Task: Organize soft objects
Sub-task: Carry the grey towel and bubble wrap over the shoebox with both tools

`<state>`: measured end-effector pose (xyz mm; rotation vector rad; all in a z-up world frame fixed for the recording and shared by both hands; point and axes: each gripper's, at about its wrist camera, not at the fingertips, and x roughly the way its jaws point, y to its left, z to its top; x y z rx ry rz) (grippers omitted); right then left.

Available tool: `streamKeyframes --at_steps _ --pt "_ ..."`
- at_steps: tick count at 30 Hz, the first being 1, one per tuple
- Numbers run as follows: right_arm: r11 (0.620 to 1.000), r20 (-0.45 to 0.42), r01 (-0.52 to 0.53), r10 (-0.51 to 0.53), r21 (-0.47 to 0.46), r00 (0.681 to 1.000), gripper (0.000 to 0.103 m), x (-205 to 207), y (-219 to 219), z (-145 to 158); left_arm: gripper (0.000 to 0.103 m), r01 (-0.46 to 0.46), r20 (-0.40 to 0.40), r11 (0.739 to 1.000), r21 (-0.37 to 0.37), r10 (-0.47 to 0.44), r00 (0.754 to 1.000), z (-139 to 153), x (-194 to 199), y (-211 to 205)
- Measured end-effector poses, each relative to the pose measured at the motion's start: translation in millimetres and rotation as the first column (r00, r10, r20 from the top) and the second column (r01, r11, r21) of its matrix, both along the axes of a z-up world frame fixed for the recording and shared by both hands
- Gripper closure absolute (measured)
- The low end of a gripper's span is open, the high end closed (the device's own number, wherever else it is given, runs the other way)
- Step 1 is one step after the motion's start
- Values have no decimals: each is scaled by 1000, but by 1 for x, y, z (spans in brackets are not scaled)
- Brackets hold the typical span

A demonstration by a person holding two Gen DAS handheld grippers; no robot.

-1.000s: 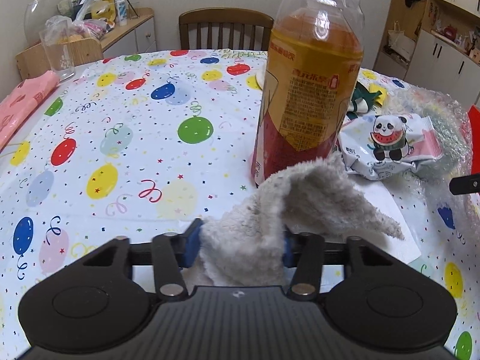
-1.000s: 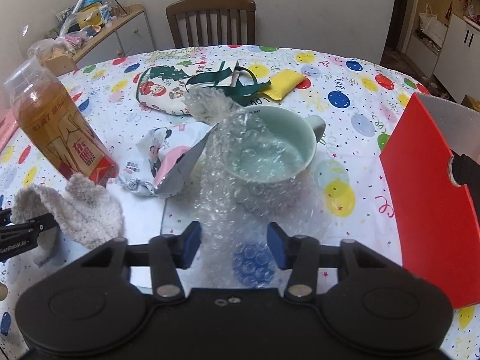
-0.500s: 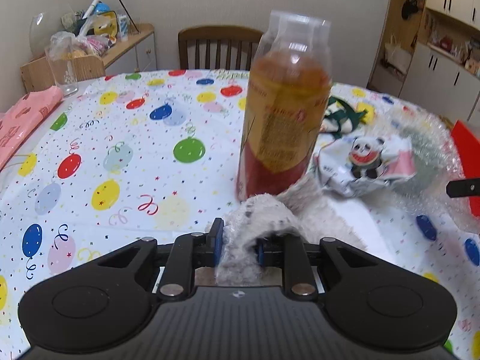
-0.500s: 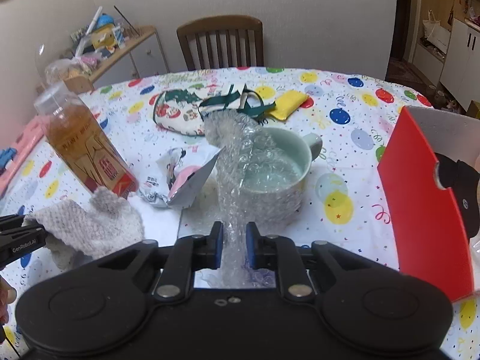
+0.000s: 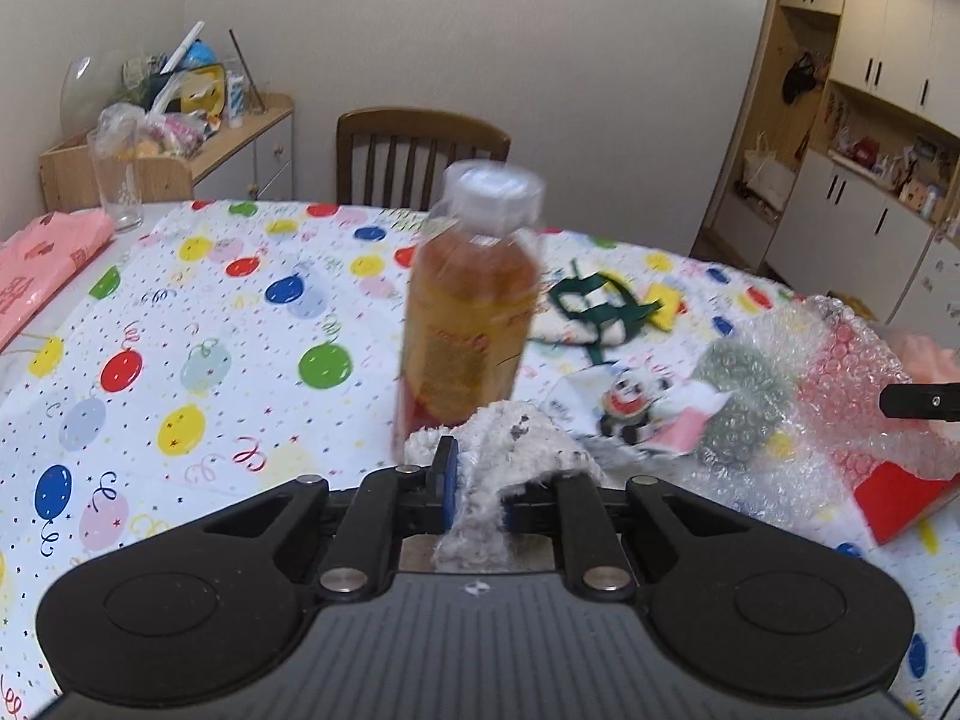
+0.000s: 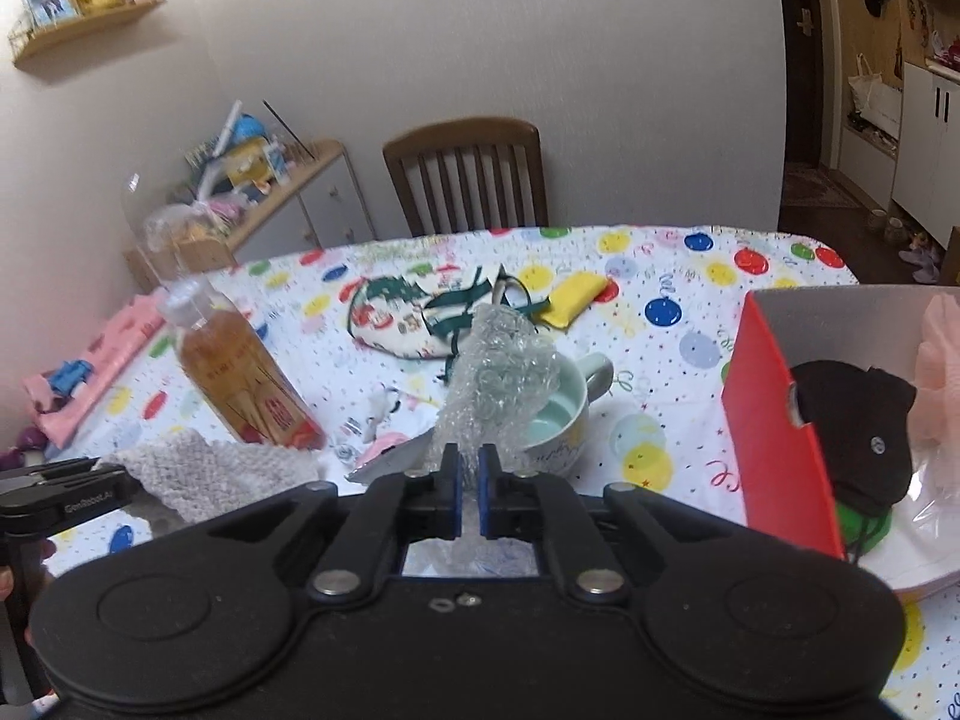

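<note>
A fluffy grey-white cloth (image 5: 516,438) is pinched between the blue pads of my left gripper (image 5: 478,489), whose jaws are closing on it; its free end droops toward the tablecloth. The right wrist view shows the same cloth (image 6: 222,468) hanging from the left gripper (image 6: 114,477) at the far left. My right gripper (image 6: 471,480) has its jaws closing on a sheet of clear bubble wrap (image 6: 498,378), which stands up in a crumpled column in front of the mug. In the left wrist view the bubble wrap (image 5: 840,372) spreads at the right.
A tea bottle (image 5: 468,324) stands just behind the cloth. A pale green mug (image 6: 570,414), a panda snack packet (image 5: 636,414), a printed pouch with green ribbon (image 6: 420,312) and a yellow pad (image 6: 576,294) lie mid-table. A red box (image 6: 774,420) with dark and pink items stands at the right.
Both grippers have closed, the left on the cloth and the right on the bubble wrap. Both have risen, lifting cloth and wrap up from the table.
</note>
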<state>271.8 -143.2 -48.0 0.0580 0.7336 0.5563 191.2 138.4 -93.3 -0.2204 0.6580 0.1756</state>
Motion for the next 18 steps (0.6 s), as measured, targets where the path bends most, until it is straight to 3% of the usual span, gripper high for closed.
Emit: streamKeyframes --at_steps 10,18 --pt "997 57 -1 -4 83 998 98 -18 -53 35 90 66 77 997 -38 -63 995 47 -6 -42" --pt "990 97 52 -65 129 993 98 -18 -109 56 90 153 140 987 -51 -145 979 85 2 -88"
